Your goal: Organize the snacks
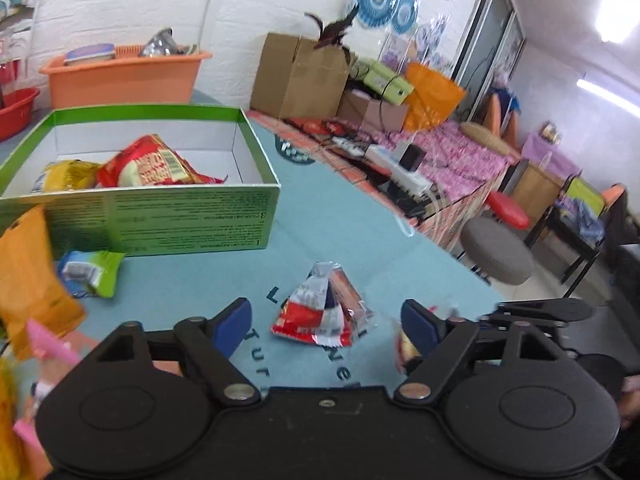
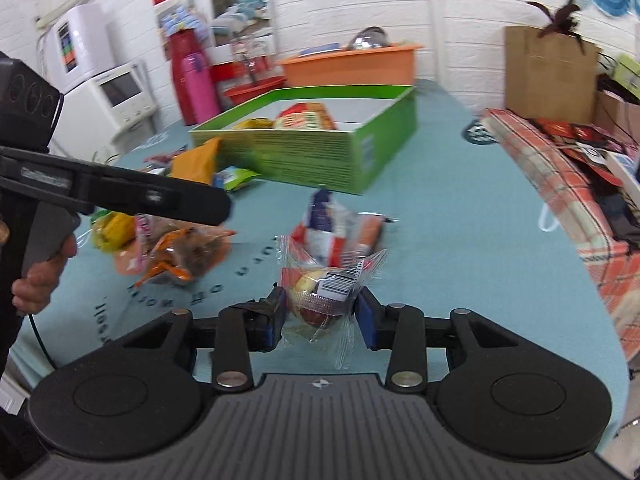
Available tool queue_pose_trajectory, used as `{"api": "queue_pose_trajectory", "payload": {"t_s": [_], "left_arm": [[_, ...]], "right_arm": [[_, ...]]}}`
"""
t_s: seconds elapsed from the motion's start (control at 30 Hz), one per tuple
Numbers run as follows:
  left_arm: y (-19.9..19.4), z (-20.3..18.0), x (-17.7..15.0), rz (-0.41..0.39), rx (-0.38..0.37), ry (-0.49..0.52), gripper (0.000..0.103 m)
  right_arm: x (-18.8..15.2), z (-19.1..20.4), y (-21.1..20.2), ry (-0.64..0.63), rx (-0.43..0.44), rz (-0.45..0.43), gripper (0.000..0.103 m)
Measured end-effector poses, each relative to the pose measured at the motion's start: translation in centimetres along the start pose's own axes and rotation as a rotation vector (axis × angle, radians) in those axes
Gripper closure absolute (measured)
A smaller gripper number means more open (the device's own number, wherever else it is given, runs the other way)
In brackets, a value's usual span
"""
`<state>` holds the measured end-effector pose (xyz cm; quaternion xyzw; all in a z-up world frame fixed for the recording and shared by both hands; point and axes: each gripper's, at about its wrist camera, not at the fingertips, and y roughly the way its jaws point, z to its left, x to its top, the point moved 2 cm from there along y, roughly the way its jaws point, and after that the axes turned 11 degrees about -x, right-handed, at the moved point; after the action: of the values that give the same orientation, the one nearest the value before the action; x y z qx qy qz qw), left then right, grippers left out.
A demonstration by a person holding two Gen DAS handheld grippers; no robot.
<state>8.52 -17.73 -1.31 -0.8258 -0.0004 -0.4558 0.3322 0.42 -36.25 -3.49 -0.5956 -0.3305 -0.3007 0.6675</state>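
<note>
surface: teal tablecloth (image 2: 460, 240) | room: white brick wall (image 2: 460, 20) | left tool (image 1: 326, 320) released | right tool (image 2: 322, 316) grasping clear-wrapped snack (image 2: 320, 292)

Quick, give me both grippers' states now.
Left gripper: open, empty.
Right gripper: shut on the clear-wrapped snack.

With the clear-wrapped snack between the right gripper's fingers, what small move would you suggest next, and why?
Probably lift the clear-wrapped snack and carry it toward the green box. The right gripper appears closed on it, the box stands open ahead with packets already inside, and the left gripper is open, holding nothing.
</note>
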Motion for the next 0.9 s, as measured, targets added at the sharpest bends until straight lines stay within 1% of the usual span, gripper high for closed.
{"api": "queue_pose_trajectory", "payload": {"t_s": [0.1, 0.17, 0.2, 0.27, 0.3, 0.33, 0.37, 0.4, 0.43, 0.53, 0.63, 0.77, 0.9], "left_arm": [[2.6, 0.7, 0.7, 0.04, -0.027, -0.033, 0.0], [3.7, 1.1, 0.8, 0.053, -0.009, -0.042, 0.0], [4.3, 1.6, 0.7, 0.065, -0.005, -0.057, 0.005], [5.3, 2.5, 0.3, 0.098, -0.023, -0.1, 0.034], [5.3, 2.7, 0.2, 0.082, -0.033, -0.093, 0.031], [5.2, 2.8, 0.1, 0.082, -0.032, -0.09, 0.034], [5.0, 3.0, 0.2, 0.086, -0.031, -0.107, 0.039], [4.6, 3.3, 0.2, 0.083, -0.052, -0.135, 0.042], [4.1, 3.5, 0.3, 0.076, -0.068, -0.15, 0.043], [1.8, 3.8, 0.8, 0.033, -0.057, -0.152, 0.044], [-1.0, 3.9, 2.0, -0.025, -0.054, -0.151, 0.044], [-4.4, 4.0, 4.2, -0.107, -0.001, -0.112, 0.043], [-6.9, 5.3, 6.4, -0.178, 0.06, -0.108, 0.043]], "right_arm": [[-0.2, -0.9, 0.2, 0.028, -0.014, 0.005, 0.037], [-0.3, -1.3, 0.4, 0.039, -0.013, 0.011, 0.036], [-0.5, -1.5, 0.5, 0.044, -0.011, 0.015, 0.036], [-0.6, -1.7, 0.8, 0.05, -0.006, 0.022, 0.036], [-0.6, -1.6, 0.9, 0.052, -0.003, 0.026, 0.036], [-0.6, -1.7, 1.1, 0.055, 0.002, 0.025, 0.036], [-0.6, -1.7, 1.2, 0.056, 0.01, 0.025, 0.036], [-0.5, -1.7, 1.3, 0.058, 0.015, 0.023, 0.036], [-0.4, -1.7, 1.4, 0.058, 0.017, 0.022, 0.036], [0.0, -1.5, 1.4, 0.046, 0.021, 0.019, 0.037], [1.0, -1.1, 0.7, 0.027, 0.049, -0.014, 0.037], [3.7, -0.2, 0.4, -0.005, 0.054, -0.088, 0.037], [6.9, 0.7, 1.4, -0.009, 0.067, -0.156, 0.037]]}}
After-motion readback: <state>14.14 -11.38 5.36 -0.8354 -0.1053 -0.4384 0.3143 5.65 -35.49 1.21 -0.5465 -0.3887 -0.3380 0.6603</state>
